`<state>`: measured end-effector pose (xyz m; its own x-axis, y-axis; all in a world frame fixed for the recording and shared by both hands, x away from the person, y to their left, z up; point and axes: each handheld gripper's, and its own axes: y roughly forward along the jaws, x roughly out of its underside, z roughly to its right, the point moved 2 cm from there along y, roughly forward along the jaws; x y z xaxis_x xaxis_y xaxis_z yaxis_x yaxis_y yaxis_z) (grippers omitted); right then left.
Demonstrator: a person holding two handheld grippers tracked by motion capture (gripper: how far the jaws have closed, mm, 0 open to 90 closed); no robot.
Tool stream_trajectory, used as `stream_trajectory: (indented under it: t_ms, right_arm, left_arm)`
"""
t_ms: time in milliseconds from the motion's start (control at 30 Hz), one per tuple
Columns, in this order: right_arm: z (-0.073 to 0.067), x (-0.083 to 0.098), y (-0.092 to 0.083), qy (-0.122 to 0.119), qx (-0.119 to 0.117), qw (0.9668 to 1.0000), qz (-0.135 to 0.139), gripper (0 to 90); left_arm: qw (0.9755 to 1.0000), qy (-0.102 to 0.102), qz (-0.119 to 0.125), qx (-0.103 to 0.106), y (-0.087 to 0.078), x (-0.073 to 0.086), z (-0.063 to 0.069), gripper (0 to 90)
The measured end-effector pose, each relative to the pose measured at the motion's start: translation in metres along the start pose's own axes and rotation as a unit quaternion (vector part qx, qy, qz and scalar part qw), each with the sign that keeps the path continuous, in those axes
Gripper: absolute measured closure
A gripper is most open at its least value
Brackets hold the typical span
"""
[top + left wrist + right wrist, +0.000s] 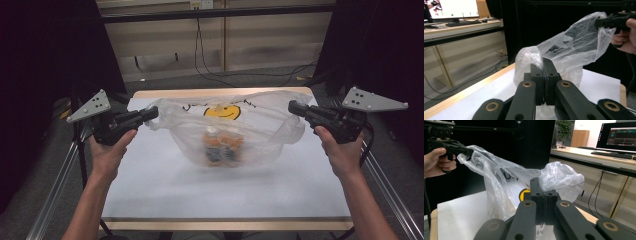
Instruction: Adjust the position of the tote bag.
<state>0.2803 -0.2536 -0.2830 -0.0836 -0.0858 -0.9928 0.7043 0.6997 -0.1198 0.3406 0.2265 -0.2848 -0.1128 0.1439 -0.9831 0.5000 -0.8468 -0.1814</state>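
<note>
From above, the left gripper (150, 114) and right gripper (295, 107) each pinch a side of the bag (235, 131) over the table (200, 190); bottles (220, 147) sit inside. In the left gripper view, shut jaws clamp plastic, a monitor (454, 8) behind. In the right gripper view, likewise, a desk (599, 157) beyond.

We see the table (165, 195) evenly lit from above, darkness beyond it on both sides. The bag (235, 131) at its middle looks softly blurred, its contents smeared; gripper views stay sharper.

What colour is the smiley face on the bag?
Yellow, with black eyes and smile; the smiley face shows best in the high view.
</note>
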Motion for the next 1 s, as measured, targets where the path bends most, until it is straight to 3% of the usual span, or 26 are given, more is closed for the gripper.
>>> stream_trajectory:
  t_ms: [167, 467, 733, 767, 867, 900, 1000]
  right_arm:
    - [0.006, -0.011, 0.006, -0.004, 0.007, 1.0, -0.003, 89.3]
    - [0.019, -0.042, 0.013, -0.013, 0.039, 0.9991, 0.009, 89.4]
    - [0.031, -0.06, 0.011, -0.015, 0.094, 0.9954, 0.006, 89.5]
    - [0.033, -0.061, 0.011, -0.016, 0.104, 0.9944, 0.007, 89.5]
    - [0.035, -0.061, 0.011, -0.014, 0.108, 0.994, -0.002, 89.5]
    - [0.035, -0.058, 0.015, -0.017, 0.114, 0.9931, -0.017, 89.5]
    - [0.036, -0.053, 0.016, -0.012, 0.109, 0.9938, -0.023, 89.5]
  left_arm:
    - [0.9999, -0.004, -0.003, -0.009, 0.005, -0.009, -0.011, 89.1]
    - [0.9994, 0.011, -0.011, -0.031, 0.001, -0.035, -0.027, 89.5]
    - [0.9983, -0.001, -0.02, -0.054, -0.002, -0.035, -0.044, 89.7]
    - [0.9974, -0.001, -0.027, -0.067, -0.004, -0.034, -0.05, 89.7]
    - [0.9967, 0.0, -0.03, -0.076, -0.004, -0.032, -0.051, 89.8]
    - [0.997, -0.008, -0.03, -0.071, -0.003, -0.029, -0.053, 89.8]
    - [0.9974, -0.009, -0.031, -0.064, -0.002, -0.024, -0.053, 89.7]
